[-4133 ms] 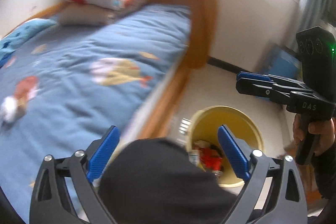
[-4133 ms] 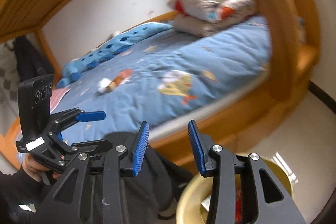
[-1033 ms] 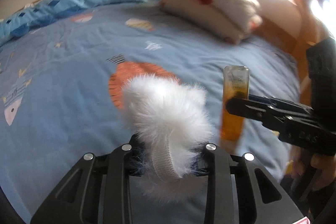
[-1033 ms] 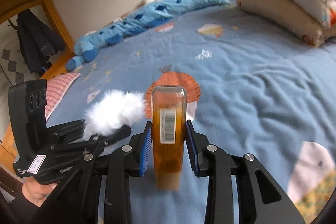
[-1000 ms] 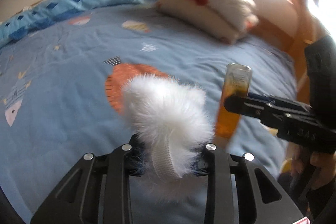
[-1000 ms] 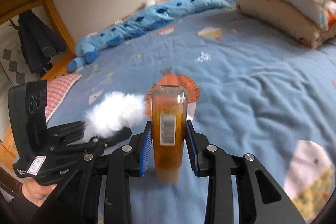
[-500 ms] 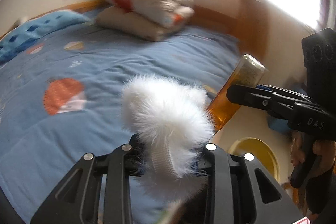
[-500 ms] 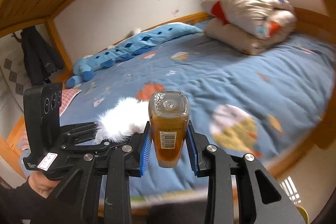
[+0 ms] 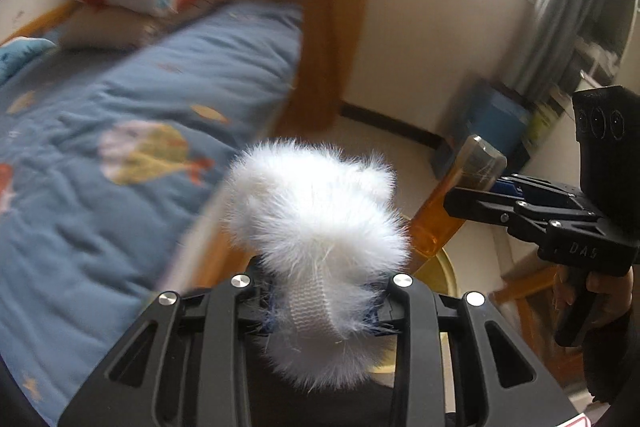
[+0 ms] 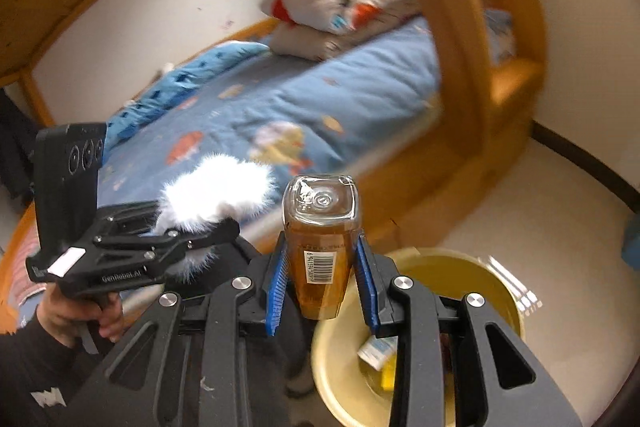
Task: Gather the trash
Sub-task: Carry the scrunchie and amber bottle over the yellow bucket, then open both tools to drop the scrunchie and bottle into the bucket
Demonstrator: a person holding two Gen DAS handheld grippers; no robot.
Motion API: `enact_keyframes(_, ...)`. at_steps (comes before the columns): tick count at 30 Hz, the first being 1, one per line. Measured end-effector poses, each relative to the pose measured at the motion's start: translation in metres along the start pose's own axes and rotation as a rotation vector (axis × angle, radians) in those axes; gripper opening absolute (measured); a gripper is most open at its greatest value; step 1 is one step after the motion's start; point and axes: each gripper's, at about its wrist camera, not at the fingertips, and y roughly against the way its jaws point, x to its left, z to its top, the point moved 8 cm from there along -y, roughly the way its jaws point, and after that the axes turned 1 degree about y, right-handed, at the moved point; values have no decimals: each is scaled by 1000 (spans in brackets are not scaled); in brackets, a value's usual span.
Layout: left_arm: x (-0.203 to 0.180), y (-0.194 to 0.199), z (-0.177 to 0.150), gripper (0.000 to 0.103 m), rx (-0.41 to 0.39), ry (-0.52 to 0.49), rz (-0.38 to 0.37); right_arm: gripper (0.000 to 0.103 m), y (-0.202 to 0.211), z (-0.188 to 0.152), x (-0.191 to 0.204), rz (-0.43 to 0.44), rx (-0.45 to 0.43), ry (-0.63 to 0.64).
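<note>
My left gripper [image 9: 324,307] is shut on a white fluffy tuft [image 9: 316,223] with a woven strap; the same white fluffy tuft [image 10: 216,195] shows at the left of the right wrist view. My right gripper [image 10: 323,275] is shut on an amber plastic bottle [image 10: 320,251], barcode facing me, held above the near rim of a yellow bin [image 10: 460,271]. That bin has wrappers inside. In the left wrist view the amber plastic bottle [image 9: 448,203] hangs at the right, over the yellow bin [image 9: 440,271], which the tuft mostly hides.
A wooden bunk bed with a blue patterned quilt [image 10: 320,99] and stacked pillows [image 10: 340,7] fills the left. Its curved wooden post [image 10: 452,27] rises beside the bin. Pale floor [image 10: 560,211] lies to the right, with a blue box [image 9: 488,119] against the wall.
Both grippers have swung away from over the quilt to the bedside, each keeping its item. The yellow bin has come into view below the bottle.
</note>
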Motion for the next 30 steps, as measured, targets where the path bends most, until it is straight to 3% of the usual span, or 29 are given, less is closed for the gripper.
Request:
enact_keyframes(11,-56,-70,-47,33,180,-46,-26,31,-1,-82,-64,-98,116,-76)
enact_keyframes(13,-61,-78,-48,40,204,-60,-31,31,-1,-88,-70,-101,124,-95)
enact_keyframes(15,-62,-86,-48,67,224,-57,-19,38,-6,-92,-80,-88,136,-141)
enact_keyframes(18,-60,-91,-48,87,237,-64,9,48,-3,-89,-88,-69,114,-201)
enact_keyframes(22,-56,-92,-50,88,249,-40,1,50,5,-86,-93,-72,85,-209)
enact_keyframes(30,-57,-91,-50,88,237,-37,0,51,0,-92,-89,-69,114,-216)
